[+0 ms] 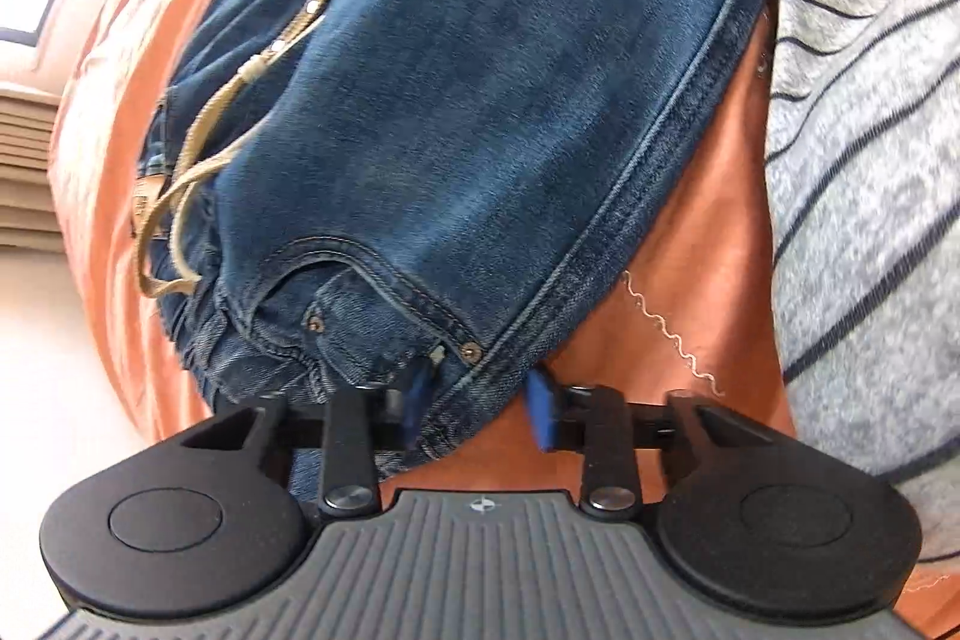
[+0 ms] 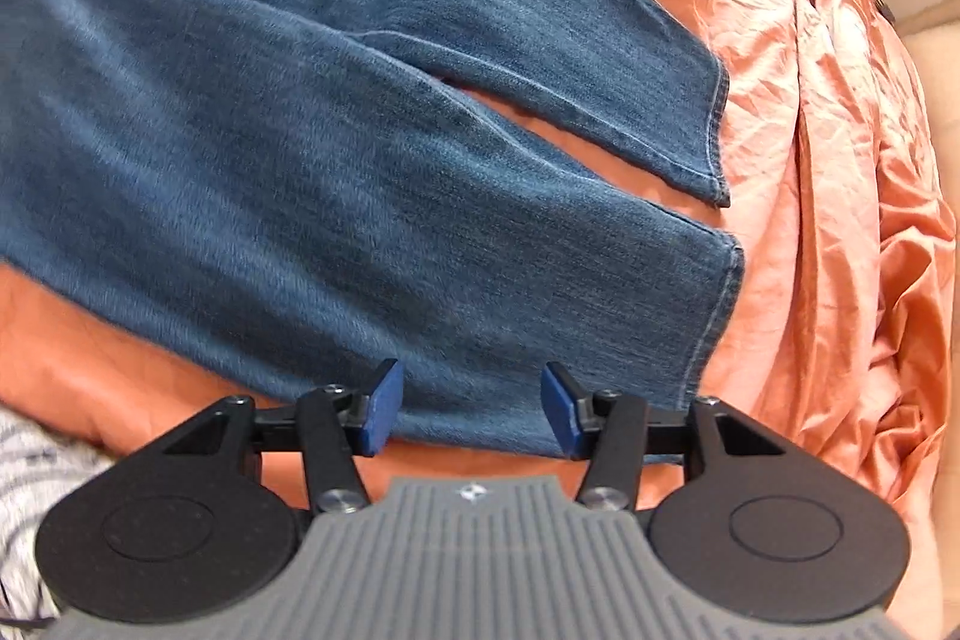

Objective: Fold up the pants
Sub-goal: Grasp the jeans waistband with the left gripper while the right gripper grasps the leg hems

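Observation:
Blue jeans [image 1: 480, 100] lie spread on an orange bedsheet [image 1: 708, 232], with a tan drawstring [image 1: 198, 160] at the waist. My left gripper [image 1: 480, 400] is open, its blue pads [image 1: 543, 415] on either side of the waistband corner by the front pocket. In the right wrist view both legs [image 2: 360, 160] lie flat and slightly parted, hems to the right. My right gripper [image 2: 468, 409] is open, its blue pads [image 2: 381, 409] just over the near leg's lower edge, holding nothing.
A grey striped garment [image 1: 870, 196] lies right of the jeans, close to my left gripper; it also shows in the right wrist view [image 2: 30, 472]. The orange sheet [image 2: 840, 160] is rumpled beyond the hems. The bed's edge and pale floor [image 1: 48, 370] are at left.

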`<state>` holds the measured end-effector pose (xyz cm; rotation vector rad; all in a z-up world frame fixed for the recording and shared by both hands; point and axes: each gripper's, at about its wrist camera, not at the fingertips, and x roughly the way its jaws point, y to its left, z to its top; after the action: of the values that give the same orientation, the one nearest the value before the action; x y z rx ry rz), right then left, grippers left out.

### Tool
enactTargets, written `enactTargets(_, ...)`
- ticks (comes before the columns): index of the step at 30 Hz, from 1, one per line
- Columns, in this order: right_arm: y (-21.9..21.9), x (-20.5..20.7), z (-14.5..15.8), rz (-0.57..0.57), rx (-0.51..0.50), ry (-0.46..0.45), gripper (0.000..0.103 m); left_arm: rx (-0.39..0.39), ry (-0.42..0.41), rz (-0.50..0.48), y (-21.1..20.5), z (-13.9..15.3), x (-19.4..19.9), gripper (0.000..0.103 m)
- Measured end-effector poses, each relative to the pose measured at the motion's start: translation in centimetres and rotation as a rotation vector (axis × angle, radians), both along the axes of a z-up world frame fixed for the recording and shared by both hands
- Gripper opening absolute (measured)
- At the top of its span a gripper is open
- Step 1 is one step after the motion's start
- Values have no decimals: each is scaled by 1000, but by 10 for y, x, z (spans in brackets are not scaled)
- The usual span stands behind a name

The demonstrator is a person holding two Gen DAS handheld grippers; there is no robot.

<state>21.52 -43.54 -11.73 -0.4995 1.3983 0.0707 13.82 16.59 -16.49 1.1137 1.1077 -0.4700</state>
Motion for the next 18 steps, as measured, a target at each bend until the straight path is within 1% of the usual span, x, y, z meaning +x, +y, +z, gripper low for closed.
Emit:
enactTargets(3, -5, -2, 21, 63, -34, 31, 47, -9, -30, 25, -5, 5, -2, 23)
enactTargets(4, -7, -3, 28, 86, -37, 48, 48, -23, -37, 43, -6, 9, -4, 19)
enactTargets(5, -9, -4, 34, 110, -40, 59, 48, -42, -38, 64, -6, 13, -3, 8)
enactTargets(8, -7, -13, 35, 221, -81, 38, 50, -112, -54, 158, -2, 28, 2, 8)
enactTargets(10, -6, -17, 23, 258, -89, 11, 52, -159, -70, 212, 1, 38, 8, 7)
enactTargets(13, -3, -19, -3, 287, -75, -8, 52, -208, -88, 285, 4, 50, 13, 7)
enactTargets(15, 0, -20, -23, 316, -92, 13, 52, -225, -104, 311, 5, 56, 17, 7)
enactTargets(18, 7, -27, -49, 406, -142, 81, 52, -242, -128, 359, 3, 65, 13, 7)
